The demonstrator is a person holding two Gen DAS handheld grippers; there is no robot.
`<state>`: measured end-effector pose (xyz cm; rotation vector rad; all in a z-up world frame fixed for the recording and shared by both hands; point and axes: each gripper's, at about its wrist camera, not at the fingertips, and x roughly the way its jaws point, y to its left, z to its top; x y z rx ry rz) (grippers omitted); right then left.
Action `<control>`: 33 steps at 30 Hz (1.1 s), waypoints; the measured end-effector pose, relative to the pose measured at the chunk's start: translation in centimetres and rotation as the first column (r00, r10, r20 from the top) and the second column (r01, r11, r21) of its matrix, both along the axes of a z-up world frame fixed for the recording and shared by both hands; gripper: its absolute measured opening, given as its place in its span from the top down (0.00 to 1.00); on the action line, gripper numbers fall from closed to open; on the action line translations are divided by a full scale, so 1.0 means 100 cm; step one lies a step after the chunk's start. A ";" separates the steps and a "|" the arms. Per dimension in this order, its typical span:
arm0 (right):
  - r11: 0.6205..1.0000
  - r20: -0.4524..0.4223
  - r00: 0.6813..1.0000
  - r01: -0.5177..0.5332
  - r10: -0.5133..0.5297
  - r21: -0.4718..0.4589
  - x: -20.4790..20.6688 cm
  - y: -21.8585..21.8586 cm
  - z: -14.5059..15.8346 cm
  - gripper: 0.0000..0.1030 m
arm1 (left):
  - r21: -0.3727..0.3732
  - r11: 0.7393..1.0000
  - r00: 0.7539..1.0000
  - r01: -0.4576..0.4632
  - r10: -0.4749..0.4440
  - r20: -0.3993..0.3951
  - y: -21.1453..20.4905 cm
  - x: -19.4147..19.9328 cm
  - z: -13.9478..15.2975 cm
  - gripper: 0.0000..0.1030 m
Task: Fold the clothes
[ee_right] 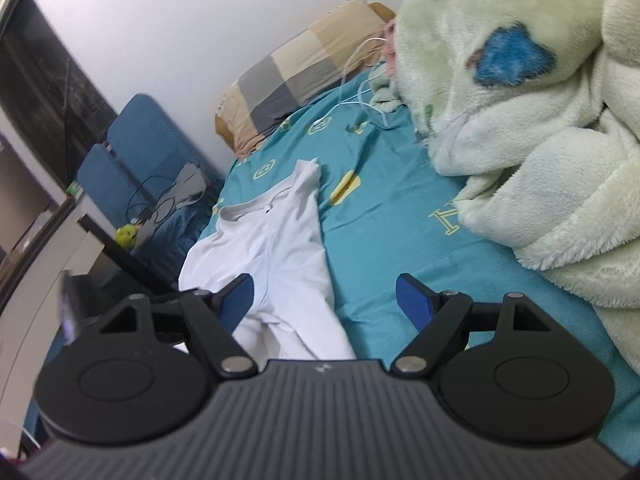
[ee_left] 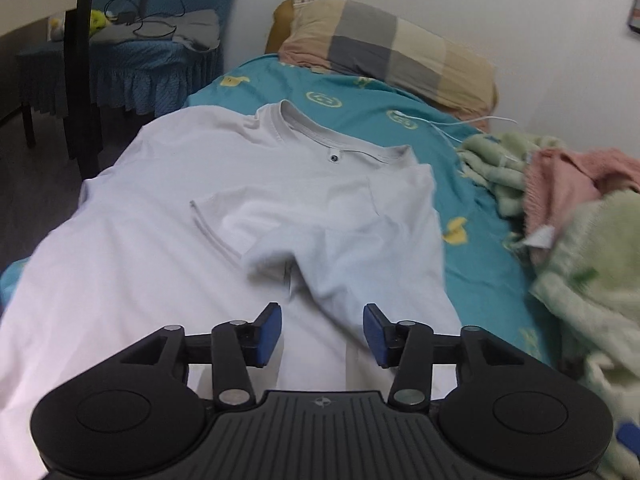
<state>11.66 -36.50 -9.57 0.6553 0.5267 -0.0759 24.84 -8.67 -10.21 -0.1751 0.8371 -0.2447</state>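
White cotton fills the left wrist view: a t-shirt (ee_left: 248, 184) lies spread on the bed (ee_left: 360, 100), collar away from the fingers, with its right sleeve and side folded inward over the chest. To the left of the left gripper (ee_left: 322, 334) the shirt runs flat toward the bed's edge, and farther off on that side stands a blue-covered chair (ee_left: 156, 60) with cables and a grey cloth on it. The left gripper's blue-padded fingers (ee_left: 269, 332) stand partly apart above the shirt's lower half, with nothing between them and no cloth pinched. Straight ahead of them, past the collar, a checked pillow (ee_left: 384, 48) rests at the head of the bed on the teal sheet. To their right a heap of green and pink blanket (ee_left: 560, 200) sits well clear of the shirt, with a white cable (ee_left: 460, 124) trailing beside it. In the right wrist view, the right gripper (ee_right: 325, 298) hangs with its fingers (ee_right: 414, 300) spread wide and empty. The folded edge of the shirt lies just ahead of the left finger, bare teal sheet lies between the two fingers, and the fluffy green blanket rises close on the right.
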 end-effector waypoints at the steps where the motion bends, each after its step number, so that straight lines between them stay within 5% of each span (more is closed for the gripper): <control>1: 1.000 0.002 1.000 -0.011 0.011 -0.012 -0.002 0.003 0.002 0.22 | 0.005 1.000 1.000 0.011 -0.011 0.005 0.004 -0.017 0.007 0.47; 11: 0.974 0.011 0.993 -0.114 0.118 -0.194 -0.051 0.037 0.037 0.22 | 0.091 0.990 0.991 0.106 -0.113 0.072 0.030 -0.173 0.061 0.43; 17: 0.961 -0.008 0.991 -0.134 0.136 -0.240 -0.100 0.055 0.043 0.23 | 0.107 0.978 0.977 0.179 -0.189 0.095 0.035 -0.232 0.055 0.40; 21: 0.984 0.023 0.999 -0.040 0.045 -0.175 -0.130 0.040 0.041 0.23 | 0.103 0.967 0.966 0.235 -0.244 0.085 0.021 -0.236 0.045 0.40; 26: 0.991 0.082 0.994 0.083 -0.075 -0.101 -0.145 0.017 0.048 0.23 | -0.011 0.949 0.949 0.314 -0.313 0.039 0.001 -0.232 0.031 0.42; 33: 0.988 0.099 0.987 0.137 -0.131 -0.067 -0.147 -0.003 0.042 0.23 | -0.113 0.892 0.895 0.438 -0.444 -0.035 -0.074 -0.219 0.001 0.44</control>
